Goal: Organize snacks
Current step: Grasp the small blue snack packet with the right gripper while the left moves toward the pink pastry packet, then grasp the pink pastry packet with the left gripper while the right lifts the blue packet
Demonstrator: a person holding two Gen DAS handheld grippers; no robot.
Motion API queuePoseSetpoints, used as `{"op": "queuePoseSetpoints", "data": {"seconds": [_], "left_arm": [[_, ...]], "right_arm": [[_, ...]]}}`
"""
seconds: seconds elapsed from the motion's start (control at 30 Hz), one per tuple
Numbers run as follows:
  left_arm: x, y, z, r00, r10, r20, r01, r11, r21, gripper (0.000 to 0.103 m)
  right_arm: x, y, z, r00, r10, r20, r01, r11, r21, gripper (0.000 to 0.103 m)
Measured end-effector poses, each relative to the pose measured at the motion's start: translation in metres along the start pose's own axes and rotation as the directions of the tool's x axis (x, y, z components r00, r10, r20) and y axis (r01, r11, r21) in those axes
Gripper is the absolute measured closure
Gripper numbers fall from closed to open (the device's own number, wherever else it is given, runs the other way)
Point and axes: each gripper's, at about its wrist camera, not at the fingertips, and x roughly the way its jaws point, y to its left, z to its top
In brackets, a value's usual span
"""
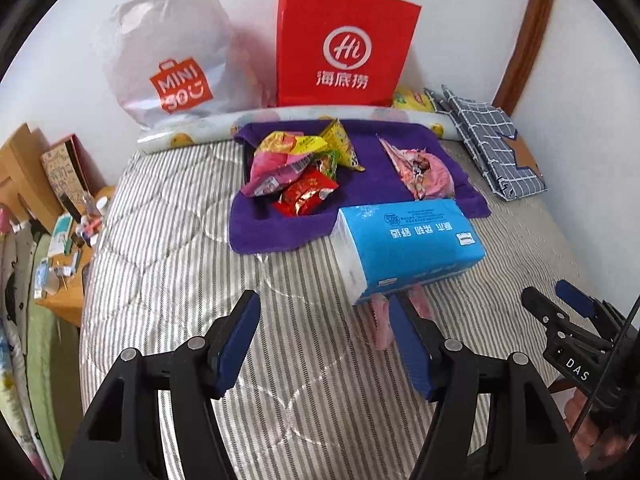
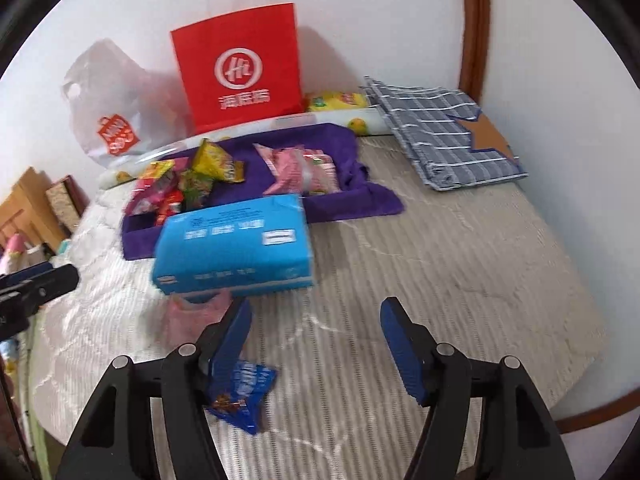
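Observation:
A purple cloth-lined tray (image 1: 280,232) lies on the striped bed. Its left half holds a heap of colourful snack packets (image 1: 296,168); its right half holds pink packets (image 1: 420,168). A blue tissue pack (image 1: 412,244) rests against the tray's front edge, on top of a pink packet (image 1: 380,320). My left gripper (image 1: 326,336) hovers open just before that pink packet, nothing between its fingers. My right gripper (image 2: 318,332) is open too; a small blue snack packet (image 2: 244,396) sits by its left finger (image 2: 236,332), and the other pad stands clear of it. Blur hides whether the packet lies on the bed.
A red paper bag (image 1: 344,44) and a white plastic bag (image 1: 172,60) lean on the wall behind a rolled fruit-print mat (image 1: 192,132). A folded blue checked cloth (image 2: 440,136) lies at the back right, a cluttered bedside table (image 1: 68,256) at the left. The right gripper (image 1: 552,294) shows at the left view's edge.

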Motion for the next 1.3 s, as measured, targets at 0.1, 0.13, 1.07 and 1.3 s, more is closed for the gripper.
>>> {"op": "queuePoseSetpoints", "data": {"seconds": [0.1, 0.13, 1.07, 1.3], "left_arm": [[0.003, -0.003, 0.002, 1.000, 0.018, 0.011, -0.018, 1.000, 0.006, 0.037], [0.004, -0.005, 0.002, 1.000, 0.014, 0.017, -0.014, 1.000, 0.011, 0.037], [0.025, 0.006, -0.010, 0.999, -0.026, 0.035, 0.026, 1.000, -0.016, 0.041], [0.042, 0.017, -0.013, 0.999, -0.035, -0.012, 0.034, 0.999, -0.037, 0.041]], "right_arm": [[-0.003, -0.006, -0.003, 1.000, -0.010, 0.019, 0.010, 1.000, 0.009, 0.038], [-0.004, -0.007, -0.005, 1.000, -0.006, 0.029, 0.005, 1.000, 0.011, 0.038], [0.033, 0.030, -0.041, 0.981, 0.174, -0.085, -0.180, 0.982, -0.057, 0.044], [0.046, 0.028, -0.043, 0.976, 0.183, -0.117, -0.187, 0.982, -0.031, 0.044]]}}
